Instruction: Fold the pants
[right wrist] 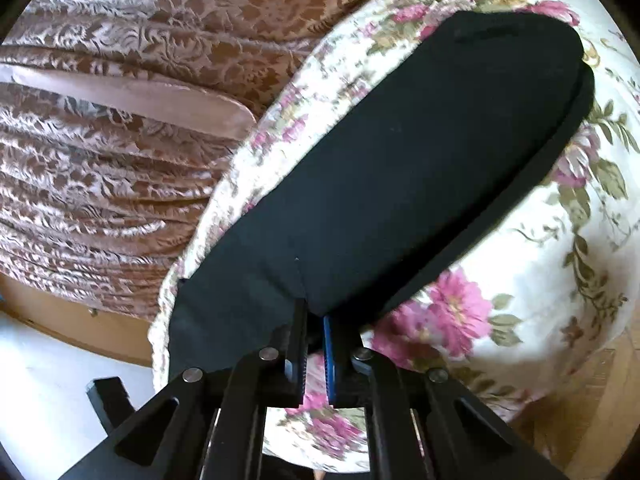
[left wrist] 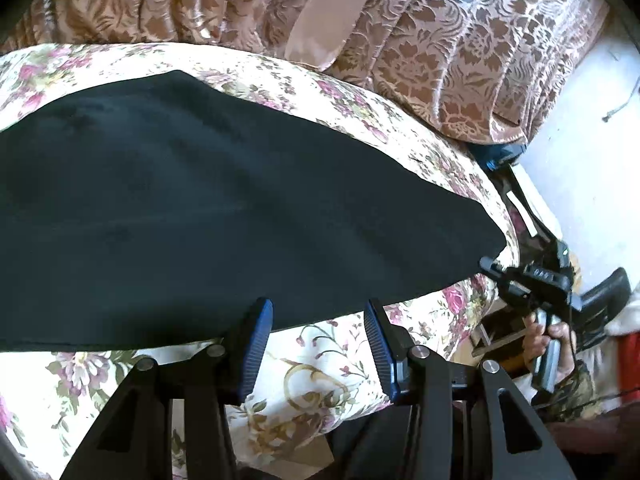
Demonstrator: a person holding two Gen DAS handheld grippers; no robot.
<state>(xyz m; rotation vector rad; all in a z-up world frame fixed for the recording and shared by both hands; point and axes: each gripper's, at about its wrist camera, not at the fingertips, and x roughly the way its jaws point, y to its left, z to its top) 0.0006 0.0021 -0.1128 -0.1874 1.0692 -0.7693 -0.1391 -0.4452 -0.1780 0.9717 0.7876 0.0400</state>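
Black pants (left wrist: 208, 200) lie stretched flat across a bed with a floral sheet (left wrist: 320, 364). My left gripper (left wrist: 318, 308) is open at the pants' near long edge; the cloth's edge lies just between its blue pads (left wrist: 256, 344), which do not press on it. My right gripper (right wrist: 314, 312) is shut on the narrow end of the pants (right wrist: 400, 168), the cloth pinched between its fingers. In the left wrist view the right gripper (left wrist: 490, 264) shows at the pants' right tip, held by a person's hand (left wrist: 548, 336).
A brown and pink brocade cover (left wrist: 440, 40) with a plain pink band (left wrist: 332, 12) rises behind the bed. White floor (left wrist: 592, 152) lies past the bed's right end. A wooden bed frame (right wrist: 80, 320) shows below the sheet.
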